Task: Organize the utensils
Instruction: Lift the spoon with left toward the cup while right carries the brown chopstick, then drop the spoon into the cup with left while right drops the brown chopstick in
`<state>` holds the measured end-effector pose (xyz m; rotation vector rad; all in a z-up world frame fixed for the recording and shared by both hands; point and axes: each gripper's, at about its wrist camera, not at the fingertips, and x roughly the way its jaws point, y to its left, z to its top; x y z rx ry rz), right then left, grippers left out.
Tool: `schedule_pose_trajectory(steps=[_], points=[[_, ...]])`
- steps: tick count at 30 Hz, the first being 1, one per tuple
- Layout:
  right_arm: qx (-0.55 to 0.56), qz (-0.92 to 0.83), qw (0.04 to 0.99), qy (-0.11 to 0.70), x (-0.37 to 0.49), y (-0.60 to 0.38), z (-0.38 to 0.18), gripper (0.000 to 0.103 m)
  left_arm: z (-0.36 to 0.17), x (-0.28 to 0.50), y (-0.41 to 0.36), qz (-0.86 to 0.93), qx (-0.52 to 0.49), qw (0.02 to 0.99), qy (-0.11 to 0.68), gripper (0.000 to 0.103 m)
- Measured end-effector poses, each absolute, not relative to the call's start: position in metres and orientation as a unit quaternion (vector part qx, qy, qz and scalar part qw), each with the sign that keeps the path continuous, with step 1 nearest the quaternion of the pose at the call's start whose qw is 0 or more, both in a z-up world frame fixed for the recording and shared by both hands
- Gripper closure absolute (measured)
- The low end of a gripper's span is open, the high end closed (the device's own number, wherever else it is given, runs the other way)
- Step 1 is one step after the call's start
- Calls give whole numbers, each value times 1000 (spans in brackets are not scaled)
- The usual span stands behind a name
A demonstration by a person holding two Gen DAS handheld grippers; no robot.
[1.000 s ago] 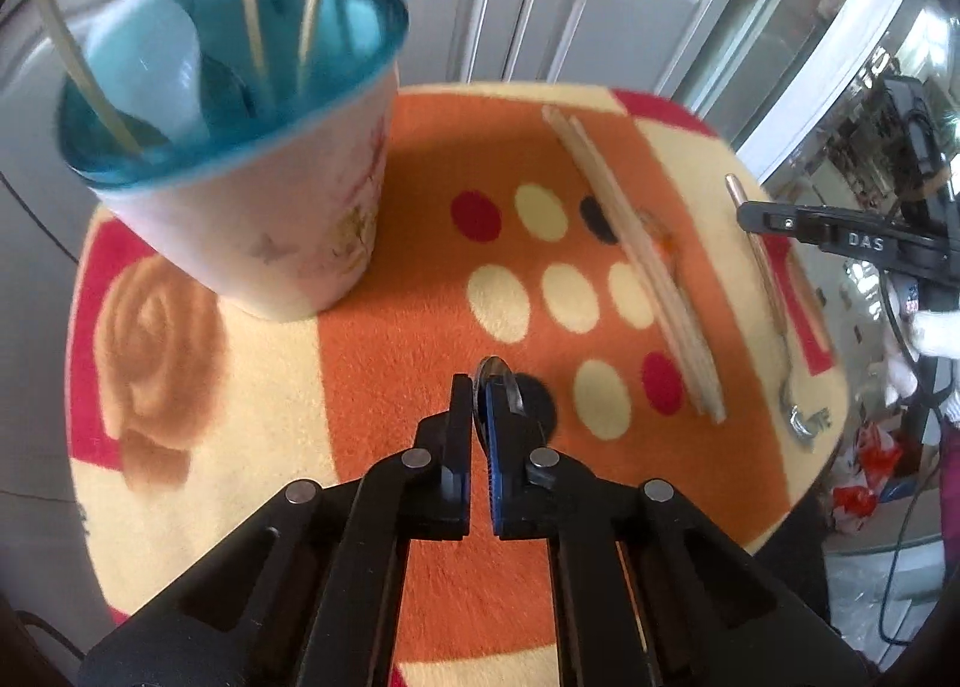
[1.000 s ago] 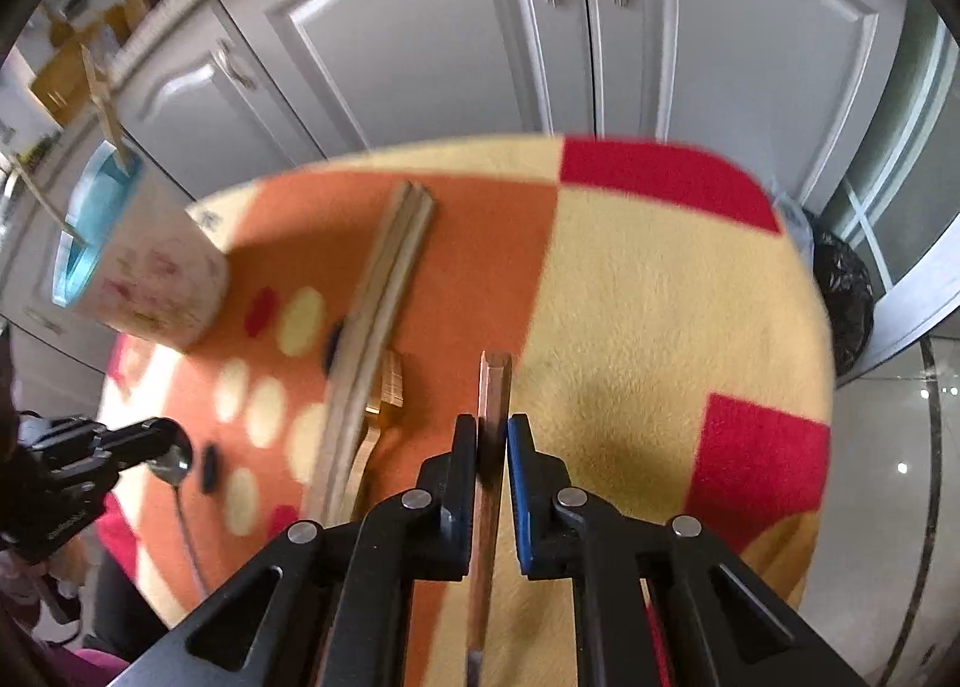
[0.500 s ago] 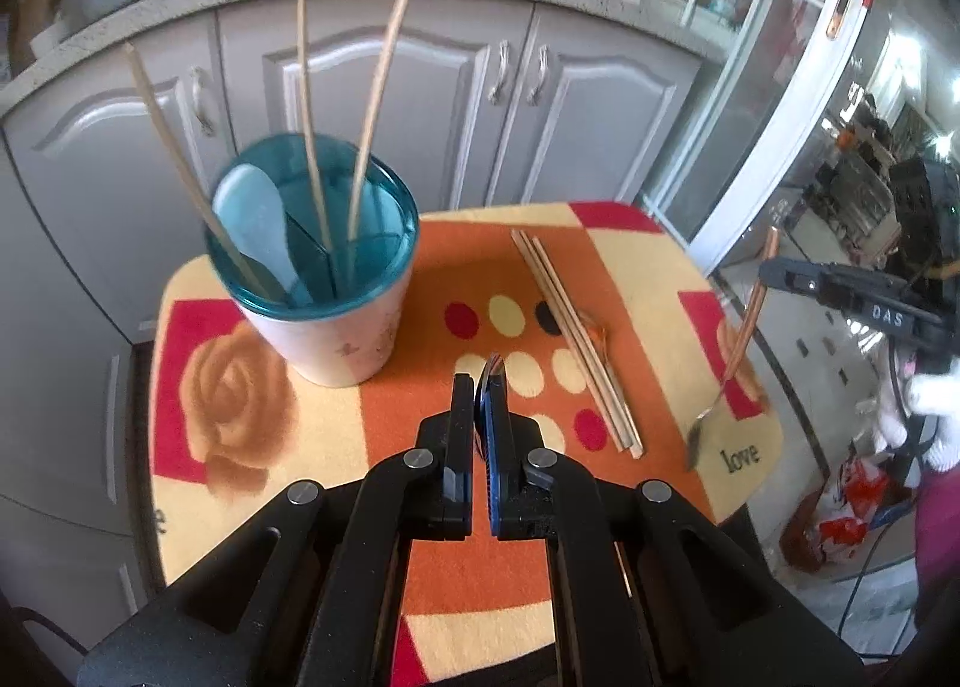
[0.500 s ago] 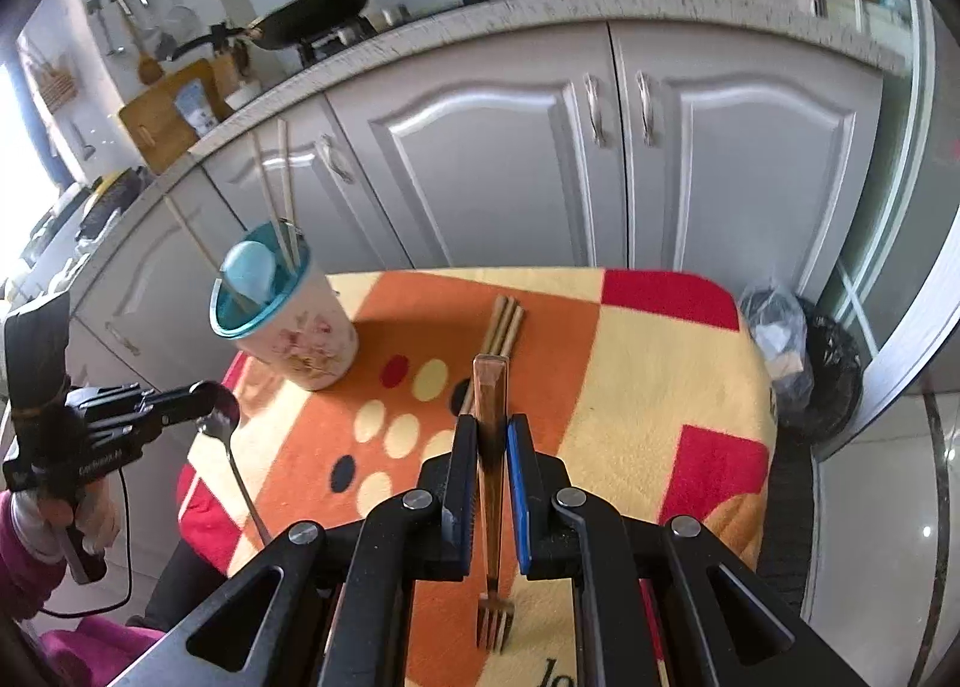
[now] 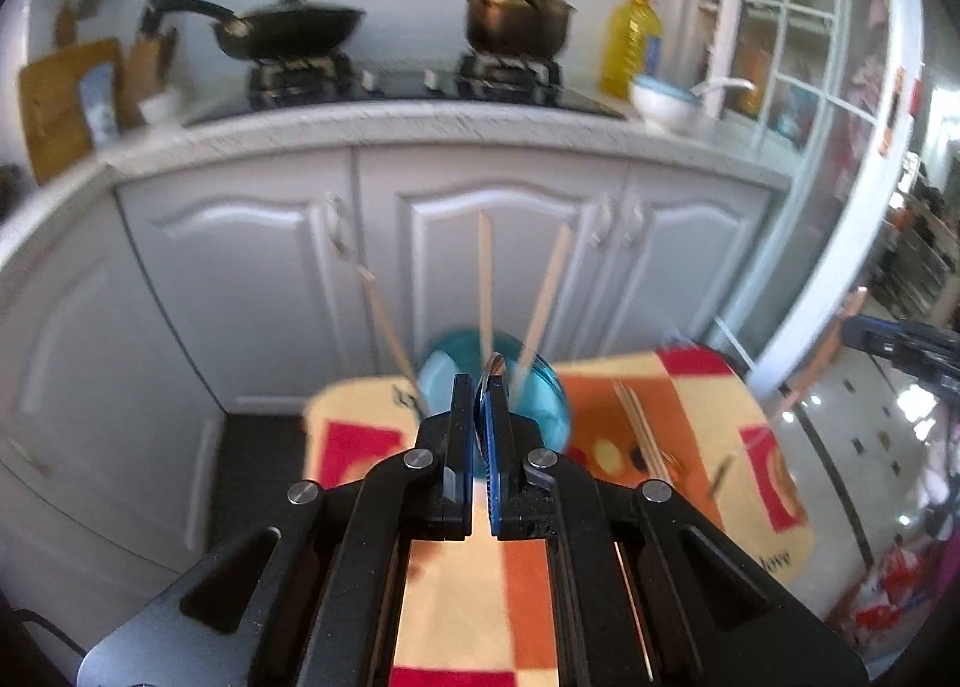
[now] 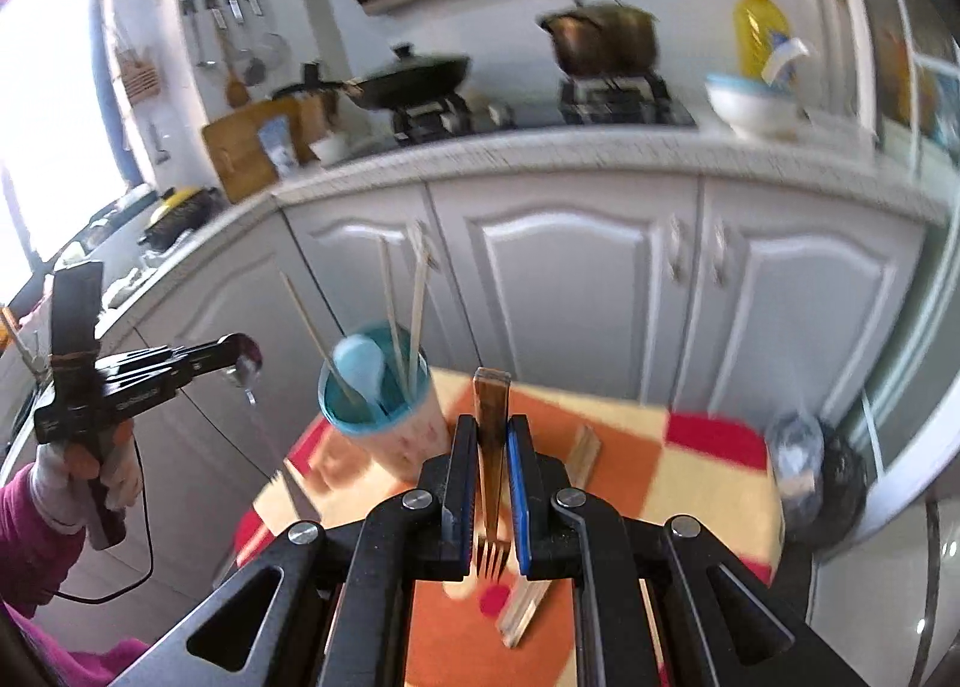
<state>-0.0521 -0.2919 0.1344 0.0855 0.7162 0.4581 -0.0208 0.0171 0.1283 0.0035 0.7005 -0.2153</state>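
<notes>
My left gripper (image 5: pixel 480 387) is shut on a metal spoon (image 5: pixel 493 368), held by its bowl. In the right wrist view the left gripper (image 6: pixel 237 354) hangs left of the table, and the spoon (image 6: pixel 247 369) dangles handle-down. My right gripper (image 6: pixel 486 429) is shut on a brown-handled fork (image 6: pixel 492 405), tines toward the camera. The left wrist view shows the right gripper (image 5: pixel 855 327) at the right edge with the fork (image 5: pixel 819 357) slanting down. A teal-lined cup (image 6: pixel 384 417) on the table holds chopsticks and a pale blue spoon (image 6: pixel 360 366). More chopsticks (image 5: pixel 642 429) lie on the cloth.
The small table (image 5: pixel 774 483) has an orange, yellow and red cloth. White cabinets (image 6: pixel 570 291) stand behind it under a counter with a wok (image 5: pixel 288 30), pot (image 5: pixel 519 18), oil bottle (image 5: pixel 633 42) and bowl (image 5: pixel 663 102). A black bin bag (image 6: pixel 834 477) sits right of the table.
Both grippers have risen well above the table, each carrying its utensil. The views tilted up, so the counter and stove now show and the table looks small and far.
</notes>
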Motion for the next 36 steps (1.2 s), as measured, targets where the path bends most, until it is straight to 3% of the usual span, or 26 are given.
schedule_pose_trajectory(steps=[9, 15, 36], points=[[10, 269, 915, 302, -22, -234, 190, 94, 149, 12, 38, -42, 24, 953, 298, 102], [9, 285, 911, 297, 3, -203, 198, 94, 139, 25, 32, -18, 61, 955, 288, 102], [28, 302, 886, 350, 64, -152, 137, 94, 86, 54, 5, 3, 124, 946, 299, 102]])
